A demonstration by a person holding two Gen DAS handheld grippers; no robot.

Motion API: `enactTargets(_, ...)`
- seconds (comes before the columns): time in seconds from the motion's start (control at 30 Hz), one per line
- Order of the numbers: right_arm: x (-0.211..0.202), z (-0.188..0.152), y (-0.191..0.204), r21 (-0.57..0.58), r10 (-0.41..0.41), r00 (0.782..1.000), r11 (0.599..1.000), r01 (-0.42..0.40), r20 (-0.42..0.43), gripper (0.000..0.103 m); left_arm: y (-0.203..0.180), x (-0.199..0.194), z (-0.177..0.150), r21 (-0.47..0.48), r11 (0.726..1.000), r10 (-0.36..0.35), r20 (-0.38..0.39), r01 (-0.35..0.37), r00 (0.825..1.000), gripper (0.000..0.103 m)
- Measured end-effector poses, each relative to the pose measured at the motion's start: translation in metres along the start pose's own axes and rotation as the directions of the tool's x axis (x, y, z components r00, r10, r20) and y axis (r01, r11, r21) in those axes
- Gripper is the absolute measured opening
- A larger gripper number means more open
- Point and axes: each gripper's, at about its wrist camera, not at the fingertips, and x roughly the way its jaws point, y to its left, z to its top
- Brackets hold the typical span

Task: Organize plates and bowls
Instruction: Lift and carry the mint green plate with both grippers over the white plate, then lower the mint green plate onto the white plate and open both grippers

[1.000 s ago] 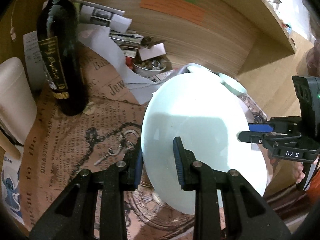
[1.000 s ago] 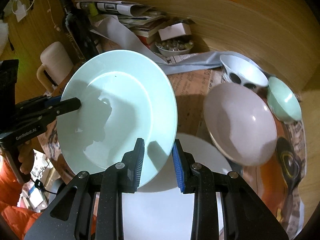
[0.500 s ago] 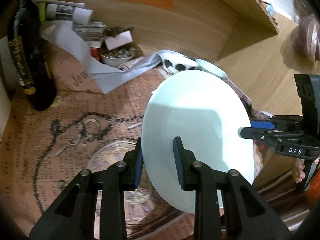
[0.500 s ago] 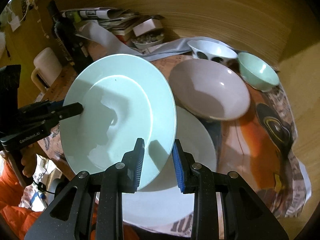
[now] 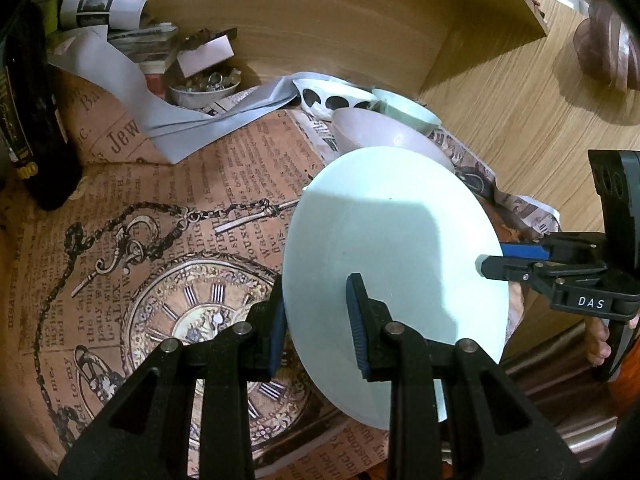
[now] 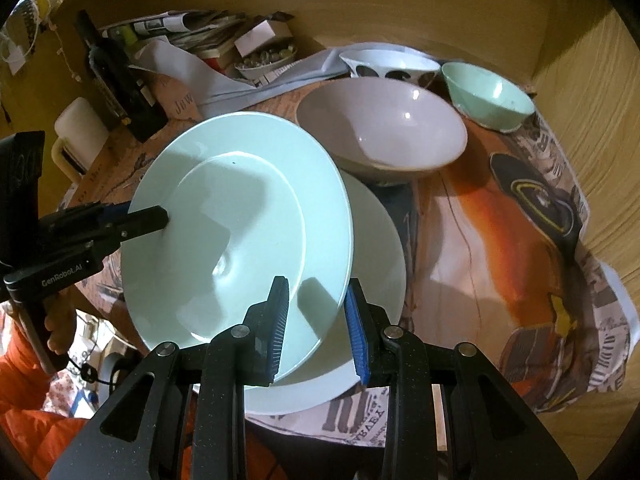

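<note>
- While both claws hang over the table, the pale mint plate (image 6: 240, 216) is up in the air between them — tilted, glossy, its shallow well facing the right wrist camera and its plain underside (image 5: 392, 264) facing the left one.
- Left gripper (image 5: 316, 320): jaws closed on the plate's near rim, one blue pad on each face of it.
- Right gripper (image 6: 316, 320): clamped on the opposite rim the same way, pads either side of the edge.
- Seen from the right claw, the left one bites the plate's far left edge; a hand (image 6: 60, 332) in an orange sleeve holds its handle.
- Directly below the held plate, just ahead of the right claw's fingers, a white plate (image 6: 376, 240) lies flat on the newspaper-print cloth (image 6: 480, 216).
- Beyond that, touching or nearly touching the white plate's far rim — hard to say which — sits a wide pinkish-grey bowl (image 6: 384, 132).
- Further back from the claw: a white bowl with black spots (image 6: 388, 65), and to its right a small mint bowl (image 6: 490, 96).
- Far left of the left claw stands a dark bottle (image 5: 32, 120); behind it papers, a small dish of oddments (image 5: 204, 88).
</note>
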Motion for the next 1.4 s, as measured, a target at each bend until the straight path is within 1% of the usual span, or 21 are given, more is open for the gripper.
enactTargets(0.23, 0.006, -0.004, -0.004, 0.018, 0.014, 1.0, 1.0, -0.013, -0.017, 0.026, -0.003, 0.004, -0.003, 0.024, 1.0, 0.012, -0.018, -0.012, 1.0, 0.028)
enactTargets(0.5, 0.017, -0.003, -0.012, 0.04, 0.016, 0.999, 0.999, -0.014, -0.041, 0.026, -0.007, 0.014, -0.003, 0.054, 0.998, 0.035, -0.058, -0.031, 0.998, 0.029)
enactTargets(0.7, 0.017, -0.002, -0.016, 0.05, 0.022, 0.999, 0.999, -0.02, -0.036, 0.026, -0.008, 0.021, 0.0, 0.06, 0.998, 0.039, -0.086, -0.034, 0.996, 0.029)
enactTargets(0.87, 0.017, -0.003, -0.018, 0.049, 0.024, 0.999, 0.999, -0.022, -0.04, 0.026, -0.015, 0.025, 0.0, 0.102, 0.992, 0.082, -0.098, -0.072, 0.992, 0.031)
enactTargets(1.0, 0.015, -0.003, -0.019, 0.044, 0.031, 0.999, 0.999, -0.029, -0.034, 0.026, -0.017, 0.028, 0.0, 0.11, 0.99, 0.099, -0.105, -0.087, 0.99, 0.033)
enactTargets(1.13, 0.014, -0.003, -0.021, 0.052, 0.036, 0.999, 0.998, -0.035, -0.026, 0.026, -0.022, 0.032, 0.0, 0.135, 0.984, 0.134, -0.108, -0.119, 0.985, 0.036)
enactTargets(1.2, 0.014, -0.004, -0.021, 0.053, 0.041, 0.999, 0.998, -0.039, -0.025, 0.026, -0.023, 0.033, 0.0, 0.138, 0.983, 0.137, -0.114, -0.121, 0.984, 0.039)
enactTargets(1.27, 0.014, -0.005, -0.021, 0.051, 0.043, 0.999, 0.998, -0.042, -0.023, 0.026, -0.025, 0.034, 0.001, 0.137, 0.983, 0.137, -0.121, -0.12, 0.983, 0.043)
enactTargets(1.37, 0.015, -0.006, -0.023, 0.055, 0.052, 0.998, 0.997, -0.051, -0.025, 0.026, -0.03, 0.037, 0.0, 0.141, 0.982, 0.144, -0.129, -0.125, 0.981, 0.055)
enactTargets(1.4, 0.016, -0.007, -0.024, 0.057, 0.054, 0.998, 0.997, -0.053, -0.025, 0.026, -0.033, 0.038, 0.0, 0.148, 0.981, 0.149, -0.129, -0.13, 0.98, 0.057)
